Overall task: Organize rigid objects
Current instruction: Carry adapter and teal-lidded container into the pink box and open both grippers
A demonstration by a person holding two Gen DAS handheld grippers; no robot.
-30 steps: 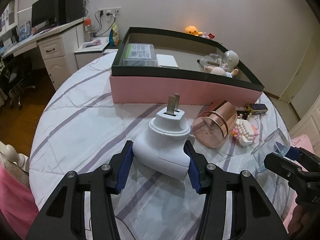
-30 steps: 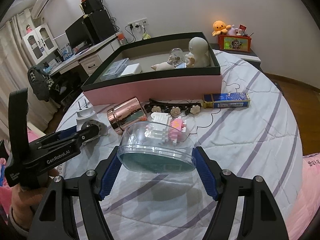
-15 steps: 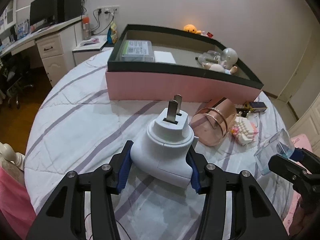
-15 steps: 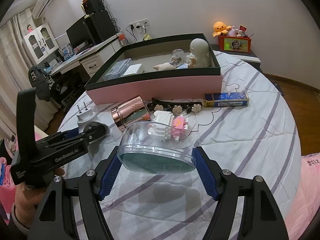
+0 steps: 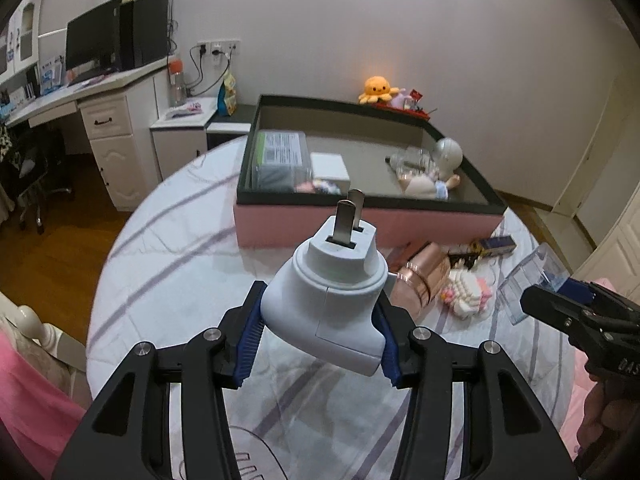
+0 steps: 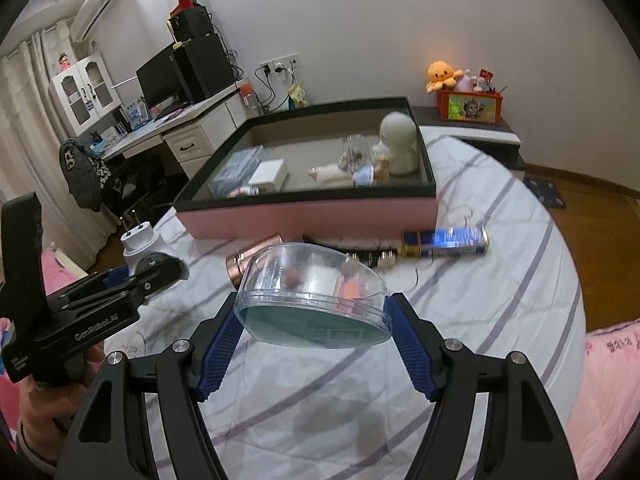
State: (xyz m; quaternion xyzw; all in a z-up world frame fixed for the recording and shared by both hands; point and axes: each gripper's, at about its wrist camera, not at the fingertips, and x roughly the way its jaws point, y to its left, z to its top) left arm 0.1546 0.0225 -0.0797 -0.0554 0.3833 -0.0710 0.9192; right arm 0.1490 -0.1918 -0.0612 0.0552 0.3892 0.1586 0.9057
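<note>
The left hand-held gripper [image 5: 320, 344] is pinching a white plug [image 5: 332, 300], the right hand-held gripper [image 6: 314, 344] a clear dish [image 6: 316, 296], both above the table [image 6: 500, 280]; the smooth dish is risking slipping before reaching the box [image 6: 312, 216].

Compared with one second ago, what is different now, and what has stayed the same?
Both grippers have risen toward the pink box. The left gripper carries the white plug adapter higher; the right gripper has lifted the clear plastic container and tilted it. Both grips are unchanged. The copper cup, block toy and blue pack stayed put.
</note>
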